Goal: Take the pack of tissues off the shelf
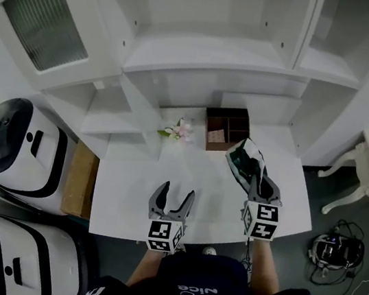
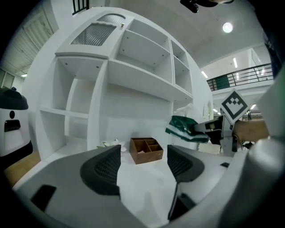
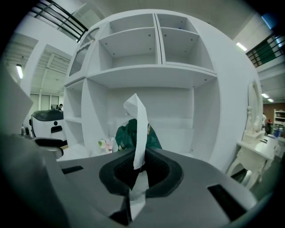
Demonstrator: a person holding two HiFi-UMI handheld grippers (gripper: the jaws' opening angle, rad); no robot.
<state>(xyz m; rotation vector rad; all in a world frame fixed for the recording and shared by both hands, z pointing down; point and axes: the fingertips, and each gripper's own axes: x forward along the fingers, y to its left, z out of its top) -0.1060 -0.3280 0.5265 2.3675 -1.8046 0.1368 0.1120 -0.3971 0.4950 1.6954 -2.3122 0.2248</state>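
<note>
The right gripper (image 1: 254,179) is clenching the pack of tissues (image 1: 243,161), its jaws pressed together on the near end of the green pack. In the right gripper view a white tissue sheet (image 3: 140,119) is sticking up from between the pads, with the green wrapper showing just behind it. The pack is hanging in the air over the white table (image 1: 132,194), right of the middle of the head view, just below and to the right of the brown wooden box (image 1: 227,129). It is clear of the white shelf unit (image 1: 207,50) that is filling the top of the frame.

The left gripper (image 1: 175,195) is hovering released over the table at the lower middle of the head view. Its jaws are standing apart with only bare tabletop showing between them.

A small bunch of pale flowers (image 1: 178,132) is lying on the table just left of the box. Two white and black machines (image 1: 10,150) are standing along the left edge of the frame.
</note>
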